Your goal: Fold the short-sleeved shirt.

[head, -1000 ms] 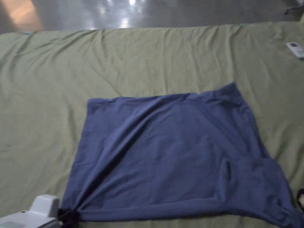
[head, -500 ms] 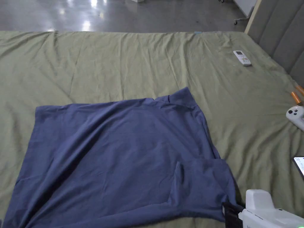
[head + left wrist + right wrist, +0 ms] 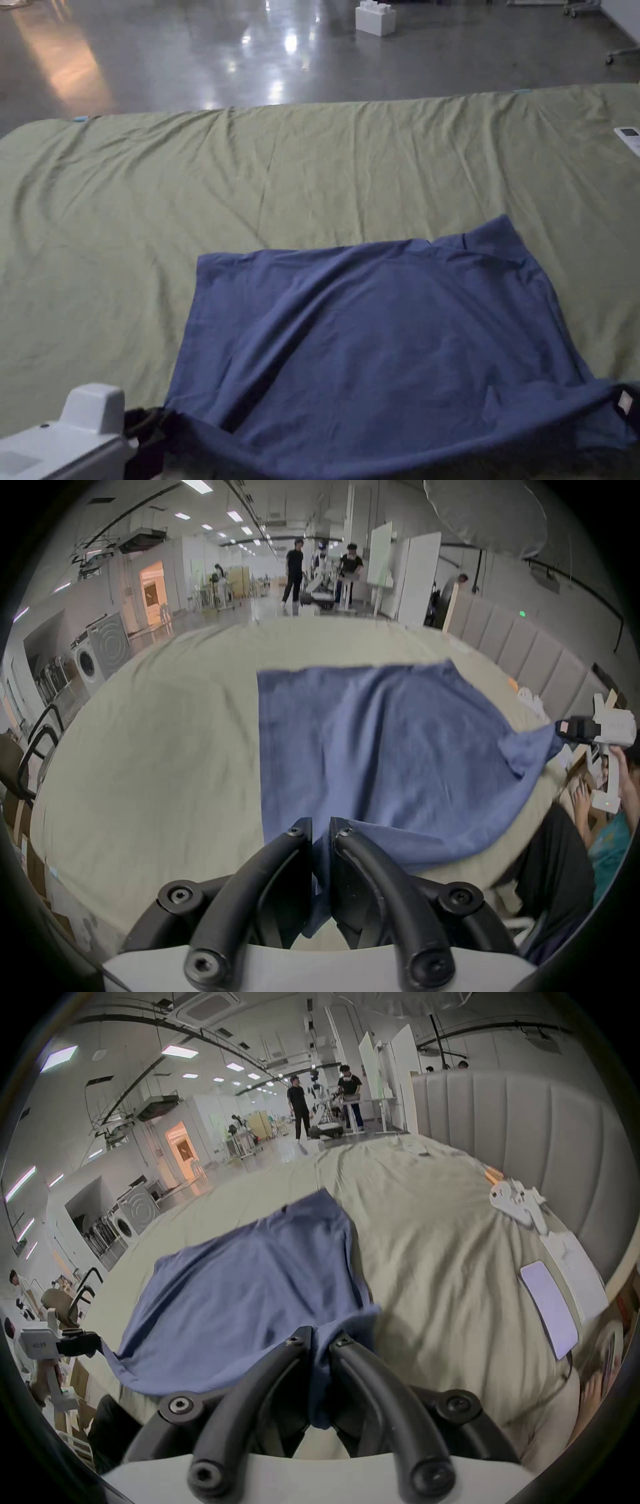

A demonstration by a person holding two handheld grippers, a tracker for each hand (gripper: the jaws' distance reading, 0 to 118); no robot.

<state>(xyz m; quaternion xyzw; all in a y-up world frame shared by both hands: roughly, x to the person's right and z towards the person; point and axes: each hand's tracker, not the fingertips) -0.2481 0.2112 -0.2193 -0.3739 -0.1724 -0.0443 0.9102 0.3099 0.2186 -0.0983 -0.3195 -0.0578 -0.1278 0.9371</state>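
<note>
Nearest, the left gripper has its two black jaws closed on the near left corner of the blue short-sleeved shirt, cloth bunched between them, and the right gripper is likewise clamped on the near right corner, by the sleeve. In the head view the left gripper sits at the lower left edge of the shirt and the near hem sags in a raised curve between the two held corners, lifted off the bedsheet. Beyond the hem the rest of the shirt lies spread on the olive-green sheet with diagonal creases, its far edge flat and the collar end toward the right. On the sheet to the right, well apart from the shirt, lie a phone, a white controller and a white remote, beside a padded grey headboard. Past the bed is a glossy grey floor with a white block, a washing machine, and people standing far off in the hall.
</note>
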